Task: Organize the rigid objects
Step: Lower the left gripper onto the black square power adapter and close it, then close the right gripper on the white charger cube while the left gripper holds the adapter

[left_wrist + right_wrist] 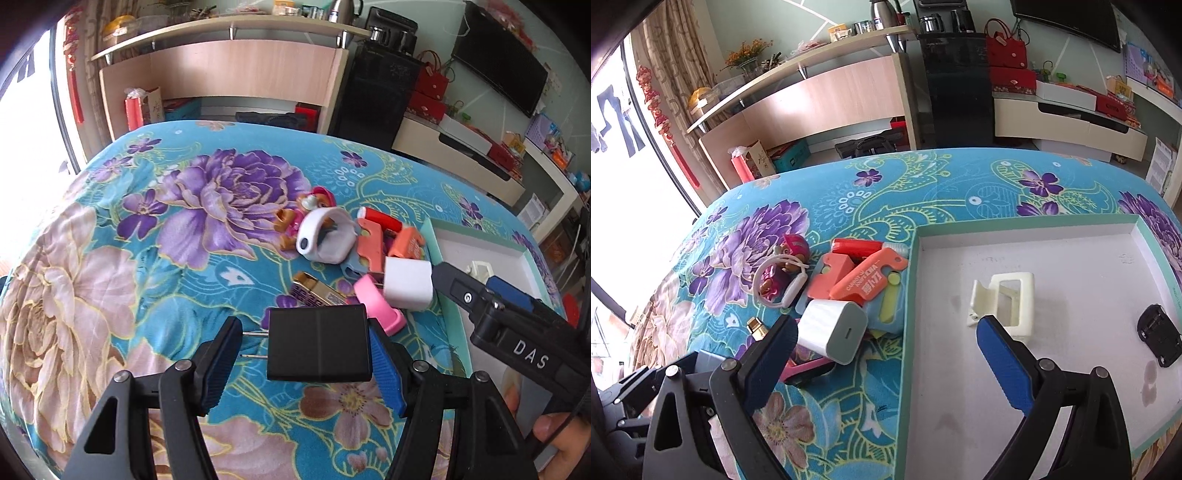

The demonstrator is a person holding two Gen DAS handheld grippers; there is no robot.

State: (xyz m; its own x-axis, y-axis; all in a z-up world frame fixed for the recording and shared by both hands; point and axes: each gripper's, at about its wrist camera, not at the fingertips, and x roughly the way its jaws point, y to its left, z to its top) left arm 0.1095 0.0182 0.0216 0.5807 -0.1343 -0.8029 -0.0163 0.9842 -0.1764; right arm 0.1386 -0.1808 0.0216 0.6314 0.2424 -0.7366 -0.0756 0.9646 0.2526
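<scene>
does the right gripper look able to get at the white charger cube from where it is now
Probably yes. The right gripper is open and empty, and the white charger cube lies on top of the pile just inside its left finger, with nothing over it. The left gripper is busy holding the black adapter.

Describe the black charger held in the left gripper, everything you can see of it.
The black charger is a squarish plug block of matte, plastic-looking material with a faint seam down its middle. Two thin metal prongs stick out toward the left finger. It sits between the blue pads of the left gripper, above the floral cloth; the right pad touches its side, the prongs reach the other.
</scene>
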